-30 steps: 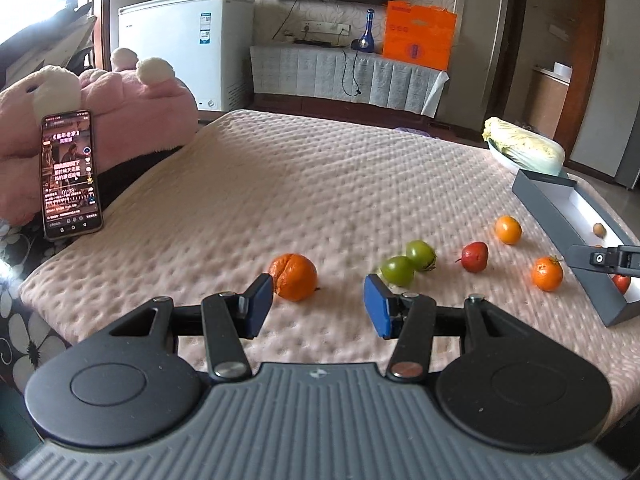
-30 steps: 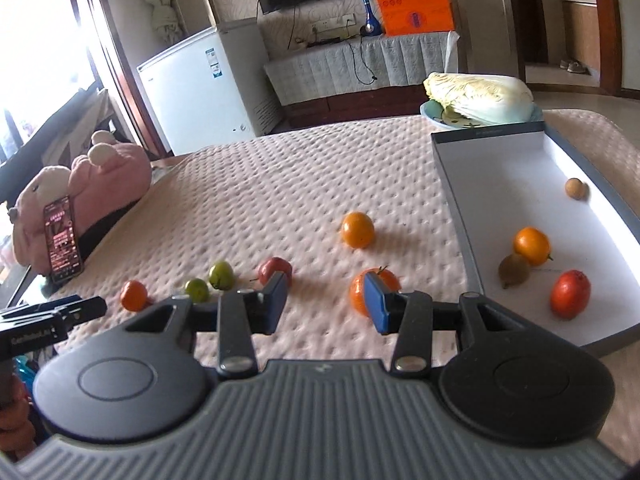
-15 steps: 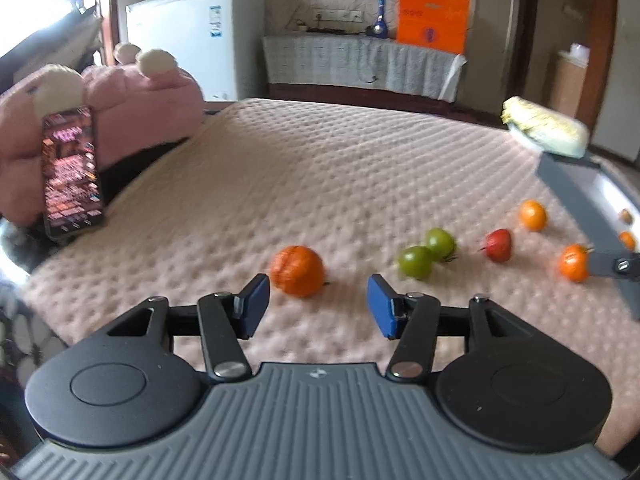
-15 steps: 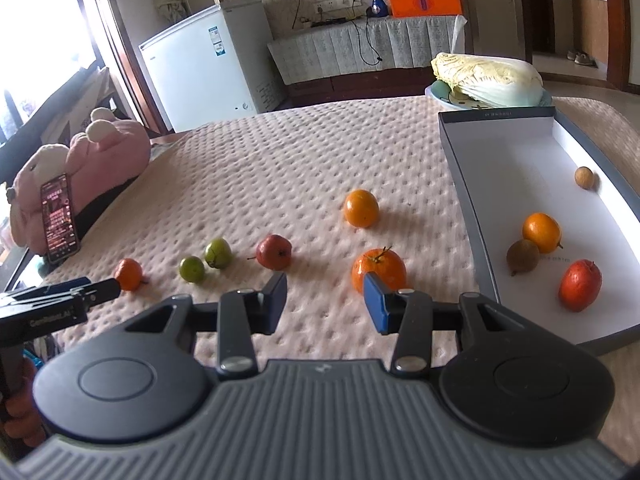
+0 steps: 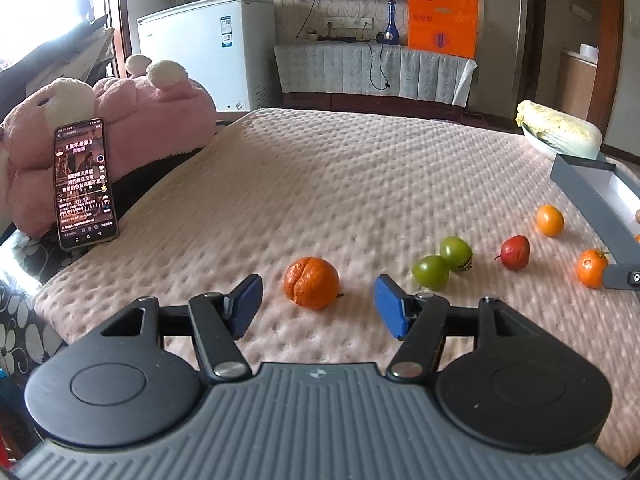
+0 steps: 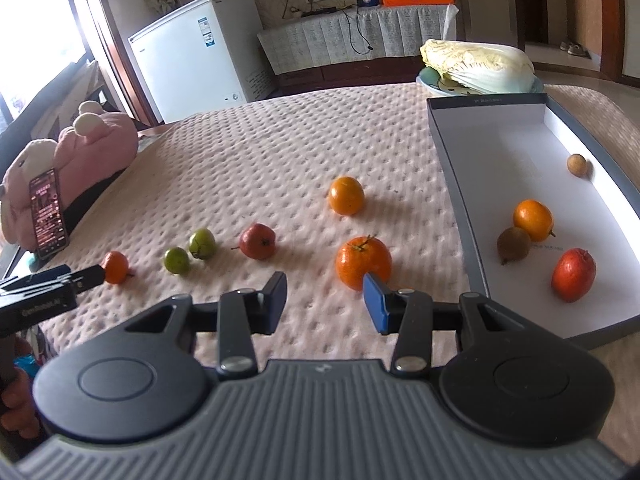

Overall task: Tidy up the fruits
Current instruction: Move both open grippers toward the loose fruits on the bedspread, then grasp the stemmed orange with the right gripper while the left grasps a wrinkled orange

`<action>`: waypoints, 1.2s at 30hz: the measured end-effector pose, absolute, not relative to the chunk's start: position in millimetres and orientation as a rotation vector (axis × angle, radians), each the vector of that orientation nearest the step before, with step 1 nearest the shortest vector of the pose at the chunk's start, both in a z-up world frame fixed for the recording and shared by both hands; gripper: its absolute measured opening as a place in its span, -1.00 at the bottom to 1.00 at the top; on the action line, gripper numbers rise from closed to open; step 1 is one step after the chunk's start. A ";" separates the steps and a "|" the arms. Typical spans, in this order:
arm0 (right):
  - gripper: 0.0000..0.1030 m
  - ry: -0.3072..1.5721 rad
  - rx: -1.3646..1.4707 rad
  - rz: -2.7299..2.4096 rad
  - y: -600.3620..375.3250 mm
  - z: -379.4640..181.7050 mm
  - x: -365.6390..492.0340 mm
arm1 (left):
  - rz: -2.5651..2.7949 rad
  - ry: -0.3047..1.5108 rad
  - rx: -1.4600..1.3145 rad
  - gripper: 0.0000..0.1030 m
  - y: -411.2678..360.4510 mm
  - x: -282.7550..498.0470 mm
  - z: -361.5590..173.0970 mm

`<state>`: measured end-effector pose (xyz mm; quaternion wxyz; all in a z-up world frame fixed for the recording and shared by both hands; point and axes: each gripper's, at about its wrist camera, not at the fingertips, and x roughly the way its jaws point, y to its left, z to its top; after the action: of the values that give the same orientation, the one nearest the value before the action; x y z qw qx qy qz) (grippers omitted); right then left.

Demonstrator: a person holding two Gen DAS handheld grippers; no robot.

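Loose fruit lies in a row on the pink padded table. My left gripper (image 5: 318, 306) hovers just short of a wrinkled orange (image 5: 311, 282); its jaws are opening and nothing is between them. Further right lie two green tomatoes (image 5: 442, 262), a red fruit (image 5: 515, 252) and a small orange (image 5: 550, 220). My right gripper (image 6: 325, 300) stands open and empty, close in front of a stemmed orange (image 6: 363, 262). The grey box (image 6: 452, 184) on the right holds an orange (image 6: 533, 219), a brown kiwi (image 6: 513, 244), a red fruit (image 6: 573, 274) and a small brown fruit (image 6: 577, 165).
A phone (image 5: 85, 182) leans on a pink plush toy (image 5: 132, 120) at the table's left edge. A cabbage (image 6: 478, 66) sits in a bowl behind the box. A white freezer (image 5: 208, 48) and a covered sideboard stand beyond the table.
The left gripper's jaws have spread wider and it has swung left, so the wrinkled orange now sits centred ahead of them. The right gripper tilted slightly; its gap is unchanged.
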<state>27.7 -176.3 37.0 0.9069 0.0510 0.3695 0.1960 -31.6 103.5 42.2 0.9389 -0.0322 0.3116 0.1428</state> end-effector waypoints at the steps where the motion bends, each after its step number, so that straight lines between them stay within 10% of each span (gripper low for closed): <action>1: -0.13 0.765 0.108 0.401 -177.4 36.5 28.3 | 0.289 0.639 -0.074 0.34 103.8 -31.3 41.8; 36: -0.22 0.717 -0.017 0.446 -150.8 17.9 47.5 | 0.278 0.668 -0.186 0.43 126.6 -4.5 32.4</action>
<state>47.5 -150.8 17.9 0.9122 -0.0080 0.3480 0.2163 -4.5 126.6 32.4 0.9310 -0.0909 0.3263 0.1358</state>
